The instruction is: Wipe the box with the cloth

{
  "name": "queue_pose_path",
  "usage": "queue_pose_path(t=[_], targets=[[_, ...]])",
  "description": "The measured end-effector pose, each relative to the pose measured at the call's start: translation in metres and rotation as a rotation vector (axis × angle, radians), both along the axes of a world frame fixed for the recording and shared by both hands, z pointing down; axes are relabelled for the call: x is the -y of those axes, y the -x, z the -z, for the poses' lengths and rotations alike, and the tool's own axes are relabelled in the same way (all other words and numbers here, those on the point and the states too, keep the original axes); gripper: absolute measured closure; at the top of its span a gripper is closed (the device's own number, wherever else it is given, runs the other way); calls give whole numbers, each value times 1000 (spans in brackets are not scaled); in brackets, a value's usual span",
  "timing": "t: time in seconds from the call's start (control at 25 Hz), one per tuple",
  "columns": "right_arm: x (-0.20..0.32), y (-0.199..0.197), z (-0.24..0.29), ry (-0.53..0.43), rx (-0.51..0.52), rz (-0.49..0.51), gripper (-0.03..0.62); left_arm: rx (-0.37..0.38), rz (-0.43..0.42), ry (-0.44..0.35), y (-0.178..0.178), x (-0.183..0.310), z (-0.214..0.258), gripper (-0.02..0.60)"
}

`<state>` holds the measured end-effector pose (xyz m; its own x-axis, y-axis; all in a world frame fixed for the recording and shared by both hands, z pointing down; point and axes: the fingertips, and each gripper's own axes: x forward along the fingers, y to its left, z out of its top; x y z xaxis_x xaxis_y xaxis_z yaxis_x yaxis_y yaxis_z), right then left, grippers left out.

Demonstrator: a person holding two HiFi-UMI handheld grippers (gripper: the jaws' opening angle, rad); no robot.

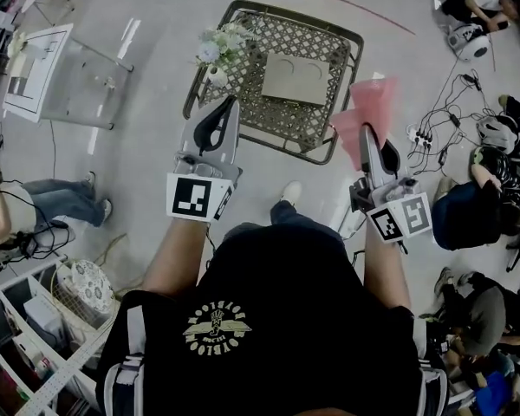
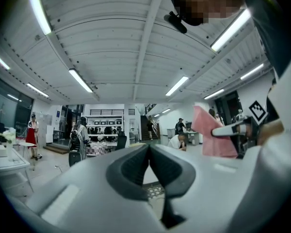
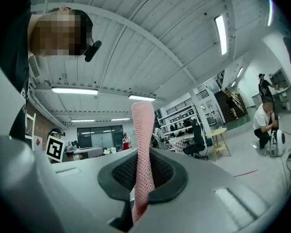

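Both forearms extend forward, side by side. The left gripper (image 1: 228, 104) has its fingers (image 2: 131, 166) pressed together with nothing between; the right gripper (image 1: 367, 130) pinches a pink cloth (image 1: 370, 102).

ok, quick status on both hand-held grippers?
Left hand-held gripper: closed, nothing between its jaws.
Right hand-held gripper: closed on the pink cloth.

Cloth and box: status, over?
Left hand-held gripper shut, empty. Right hand-held gripper shut on cloth. Box on mesh table, untouched. Flower vase beside it.
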<state>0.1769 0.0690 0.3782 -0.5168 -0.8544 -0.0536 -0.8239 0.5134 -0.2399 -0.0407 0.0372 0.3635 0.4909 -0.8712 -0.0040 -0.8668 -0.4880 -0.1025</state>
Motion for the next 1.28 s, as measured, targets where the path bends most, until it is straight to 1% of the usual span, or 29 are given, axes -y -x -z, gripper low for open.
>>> queue_pose_path(t=[0.12,0.2,0.52,0.76,1.08,1.2,1.28], targets=[[17,-9,-1,-9,11,29,577,11,32,-10,-4,9,2,581],[26,-12,-3,-9,19,39,577,14,51,-2,-3,12,-2,581],[48,-5,-3,-2,58,74,577,17,83,22,6,20,-5,581],[67,6,2,-3,67,54,577,14,41,12,10,42,3,581],[108,13,-3,26,54,-5,577,-10,-31,33,10,95,-7,581],[130,27,-11,51,35,-21,577,-4,-57,40,17,119,-16,581],[148,39,-18,74,24,-23,577,-7,-54,53,28,138,-24,581]])
